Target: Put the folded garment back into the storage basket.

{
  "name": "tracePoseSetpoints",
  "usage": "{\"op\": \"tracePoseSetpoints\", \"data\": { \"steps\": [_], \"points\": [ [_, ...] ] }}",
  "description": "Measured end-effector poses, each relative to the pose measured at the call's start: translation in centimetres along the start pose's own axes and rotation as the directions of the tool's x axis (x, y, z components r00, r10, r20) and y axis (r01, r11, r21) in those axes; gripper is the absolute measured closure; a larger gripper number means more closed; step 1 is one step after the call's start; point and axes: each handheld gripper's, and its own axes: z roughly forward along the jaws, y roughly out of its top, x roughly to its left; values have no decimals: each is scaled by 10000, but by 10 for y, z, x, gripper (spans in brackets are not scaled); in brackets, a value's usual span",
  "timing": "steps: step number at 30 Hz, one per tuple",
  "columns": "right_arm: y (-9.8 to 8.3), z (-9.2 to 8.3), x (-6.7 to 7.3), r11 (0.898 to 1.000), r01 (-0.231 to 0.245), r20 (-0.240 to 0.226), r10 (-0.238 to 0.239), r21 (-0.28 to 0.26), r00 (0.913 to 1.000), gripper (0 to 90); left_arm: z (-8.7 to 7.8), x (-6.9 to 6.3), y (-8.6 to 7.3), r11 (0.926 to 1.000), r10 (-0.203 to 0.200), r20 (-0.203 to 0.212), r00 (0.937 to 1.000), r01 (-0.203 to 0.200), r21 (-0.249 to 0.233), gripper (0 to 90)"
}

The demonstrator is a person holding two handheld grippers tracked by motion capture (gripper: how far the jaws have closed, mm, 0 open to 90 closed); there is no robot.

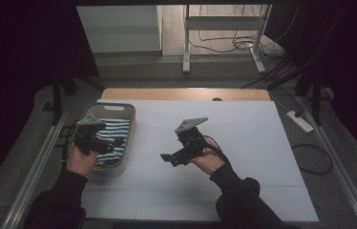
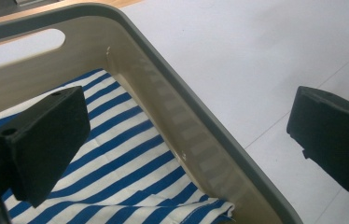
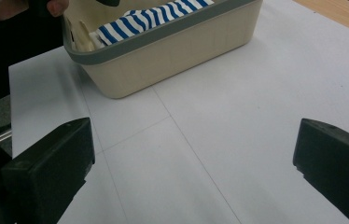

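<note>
Nearest the person, the right gripper (image 1: 175, 158) hangs over the bare middle of the white paper-covered desk (image 1: 224, 143), its black jaws spread wide and holding nothing. It points toward the basket, probably waiting clear of the work. Toward the desk's left edge, the left gripper (image 1: 101, 141) sits over the beige plastic laundry basket with a grey rim (image 1: 130, 125). Its jaws are also wide apart and empty, straddling the basket's right wall: one pad (image 2: 42, 140) is above the cloth and the other is outside over the desk. The blue-and-white striped cloth (image 2: 116, 163) lies flat on the basket's floor. From that pose, the left gripper seems placed to deal with the cloth or the basket wall.
</note>
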Motion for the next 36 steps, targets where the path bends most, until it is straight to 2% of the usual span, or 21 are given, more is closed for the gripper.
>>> {"op": "tracePoseSetpoints", "data": {
  "steps": [5,13,28,36],
  "points": [
    [-3,-3,-1,10000,26,176,-28,89,9998,0,-1,-4,-2,10000,88,-61,9999,-88,40,0],
    [-9,-6,0,9996,-111,-41,112,253,9999,0,-6,-9,-5,10000,86,-92,9999,-86,-1,0],
    [-23,-20,-1,9997,-188,227,184,178,9996,0,-12,-17,-11,9999,104,-88,9999,-103,63,0],
    [-30,-31,-2,9995,-315,225,314,45,9993,0,-15,-21,-14,9997,147,-113,9998,-145,170,0]
  ]
}}
